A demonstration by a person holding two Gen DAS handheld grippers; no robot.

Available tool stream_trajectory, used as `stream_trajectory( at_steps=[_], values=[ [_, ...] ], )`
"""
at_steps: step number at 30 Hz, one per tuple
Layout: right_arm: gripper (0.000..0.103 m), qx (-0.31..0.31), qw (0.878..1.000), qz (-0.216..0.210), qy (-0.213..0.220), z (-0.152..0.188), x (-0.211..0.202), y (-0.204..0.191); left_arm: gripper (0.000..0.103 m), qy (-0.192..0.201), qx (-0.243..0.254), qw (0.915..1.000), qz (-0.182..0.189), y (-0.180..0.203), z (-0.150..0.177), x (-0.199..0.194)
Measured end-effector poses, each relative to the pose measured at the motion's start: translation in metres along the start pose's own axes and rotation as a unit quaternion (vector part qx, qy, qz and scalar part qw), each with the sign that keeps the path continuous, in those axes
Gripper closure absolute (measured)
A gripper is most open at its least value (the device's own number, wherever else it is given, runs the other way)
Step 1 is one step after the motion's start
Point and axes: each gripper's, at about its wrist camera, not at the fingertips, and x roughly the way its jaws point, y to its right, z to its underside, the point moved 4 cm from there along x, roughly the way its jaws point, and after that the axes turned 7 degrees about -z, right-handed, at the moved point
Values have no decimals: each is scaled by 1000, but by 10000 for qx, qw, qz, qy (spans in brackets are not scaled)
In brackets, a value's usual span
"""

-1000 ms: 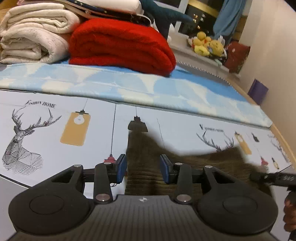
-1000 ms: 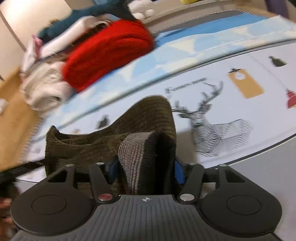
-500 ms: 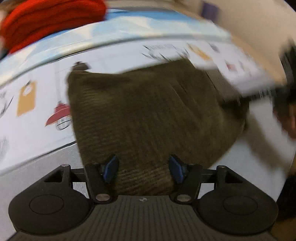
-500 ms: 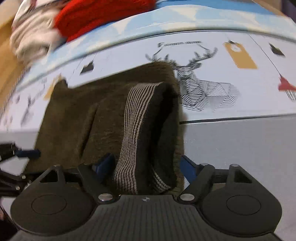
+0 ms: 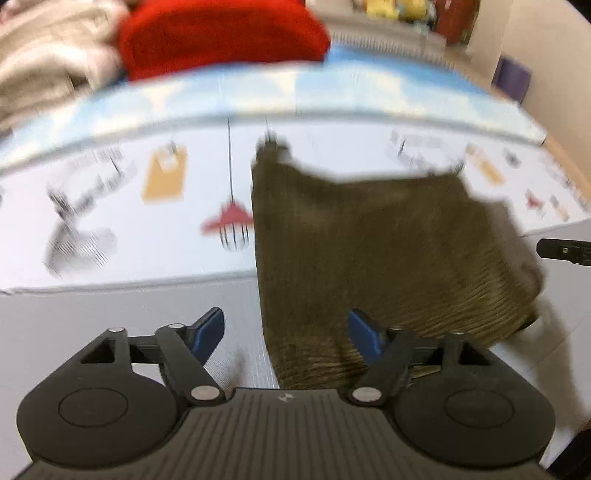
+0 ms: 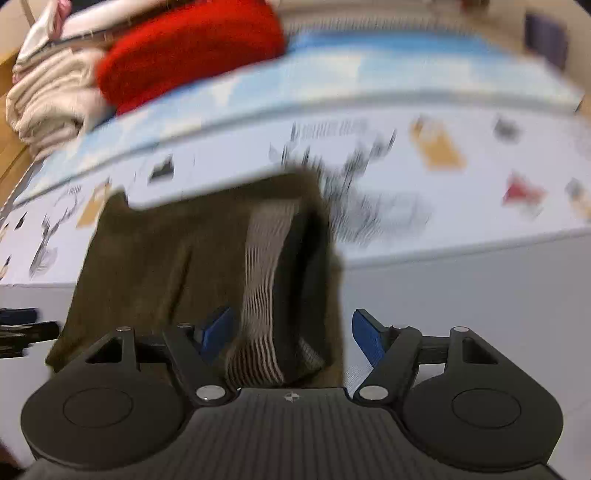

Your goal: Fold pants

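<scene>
The brown corduroy pants point(image 5: 369, 240) lie folded flat across the printed mat point(image 5: 110, 192) and the grey surface in front of it. My left gripper point(image 5: 288, 330) hovers over their near left edge. Its jaws are opening, the cloth edge lies between them, and neither pad presses on it. In the right wrist view the pants point(image 6: 166, 258) show their striped inner waistband point(image 6: 266, 258) at the right end. My right gripper point(image 6: 291, 332) straddles that waistband with jaws wide and closing slightly, the right pad clear of the cloth. Both views are blurred by motion.
A red folded blanket point(image 5: 221, 37) and cream blankets point(image 5: 48, 55) are stacked at the back on a blue mat point(image 5: 369, 88). Soft toys point(image 5: 391, 7) and a purple box point(image 5: 511, 77) stand far right. The right gripper's tip point(image 5: 565, 251) shows beside the pants.
Both grippers' jaws have spread off the cloth and pulled back toward me. The pants, held up a second ago, now lie flat and folded.
</scene>
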Motion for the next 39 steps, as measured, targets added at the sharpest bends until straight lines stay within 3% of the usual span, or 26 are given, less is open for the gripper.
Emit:
stream_trajectory(
  at_steps=[2, 7, 11, 13, 15, 19, 25, 32, 39],
  values=[
    [28, -88, 9993, 18, 371, -1, -29, -13, 16, 423, 5, 9991, -103, -1, 1, -33],
    [13, -488, 9910, 110, 1241, 29, -99, -43, 16, 1127, 34, 9925, -465, 15, 34, -99],
    [13, -559, 9894, 96, 1337, 66, -116, -54, 16, 1497, 110, 9858, -750, 33, 61, -117],
    [13, -480, 9921, 110, 1156, 72, -113, -59, 16, 1254, -9, 9903, -597, 41, 68, -114],
    [12, -501, 9904, 182, 1274, 75, -114, -63, 16, 1108, -148, 9935, -218, 48, 69, -109],
    [12, -740, 9891, 463, 1183, 82, -109, -70, 16, 854, -6, 9958, -343, 58, 69, -92],
    [12, -850, 9891, 530, 1077, 84, -101, -74, 16, 383, -683, 9967, -204, 44, 69, -75],
    [12, -977, 9893, 678, 841, 88, -88, -76, 16, 216, -689, 9965, -428, 38, 70, -61],
    [12, -690, 9934, 629, 672, 84, -77, -65, 16, 184, -755, 9963, -379, 37, 66, -55]
  ],
)
